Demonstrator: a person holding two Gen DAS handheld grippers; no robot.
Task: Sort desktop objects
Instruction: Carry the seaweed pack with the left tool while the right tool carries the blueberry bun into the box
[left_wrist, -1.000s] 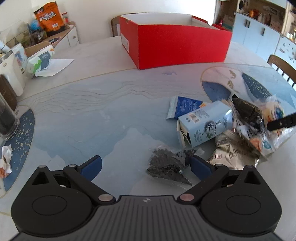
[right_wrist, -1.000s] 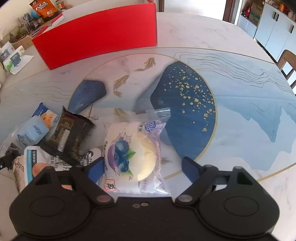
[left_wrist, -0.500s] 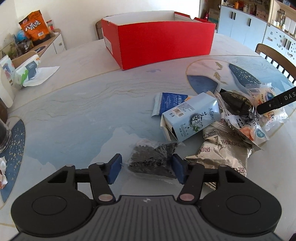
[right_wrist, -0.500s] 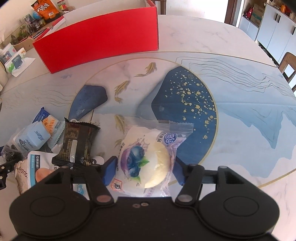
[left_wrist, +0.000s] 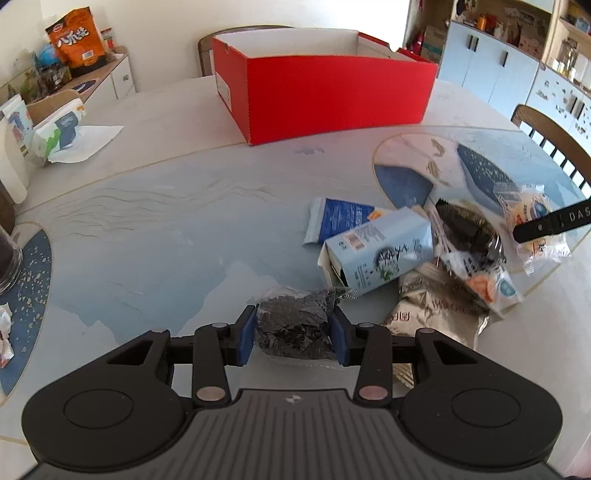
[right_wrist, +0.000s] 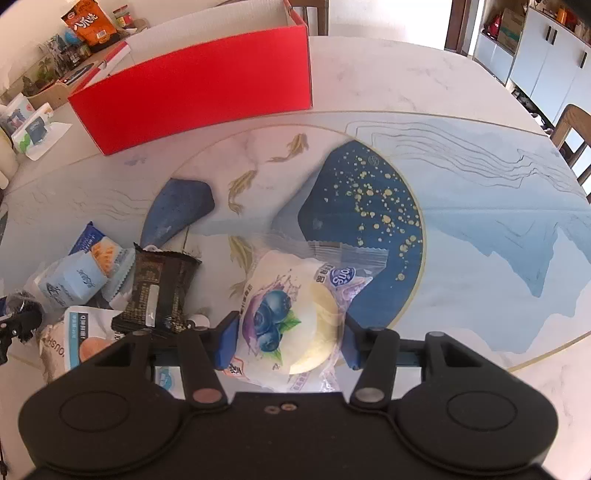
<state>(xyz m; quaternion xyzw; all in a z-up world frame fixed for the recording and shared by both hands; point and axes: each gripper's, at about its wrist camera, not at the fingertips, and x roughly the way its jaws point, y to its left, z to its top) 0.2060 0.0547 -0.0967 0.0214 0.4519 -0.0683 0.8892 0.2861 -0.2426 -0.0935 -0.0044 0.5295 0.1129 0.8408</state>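
Observation:
My left gripper (left_wrist: 293, 334) is shut on a clear bag of dark tea leaves (left_wrist: 295, 325), its blue pads pressing both sides. My right gripper (right_wrist: 288, 341) is shut on a blueberry bun packet (right_wrist: 291, 314); one of its fingers (left_wrist: 546, 226) shows at the right of the left wrist view. An open red box (left_wrist: 332, 92) stands at the far side of the table and also shows in the right wrist view (right_wrist: 199, 88). A pale blue carton (left_wrist: 376, 254), a blue sachet (left_wrist: 340, 221), a dark brown snack pack (right_wrist: 159, 291) and a beige pouch (left_wrist: 432, 317) lie piled between the grippers.
A tissue pack on white paper (left_wrist: 62, 136) lies at the far left. A dark glass (left_wrist: 7, 258) stands at the left edge. An orange snack bag (left_wrist: 75, 37) sits on a side cabinet. Wooden chairs (left_wrist: 554, 140) stand by the table's right side.
Both grippers closed from open: the left onto the tea-leaf bag, the right onto the blueberry bun packet. Both views have pulled back a little, and the red box shows larger.

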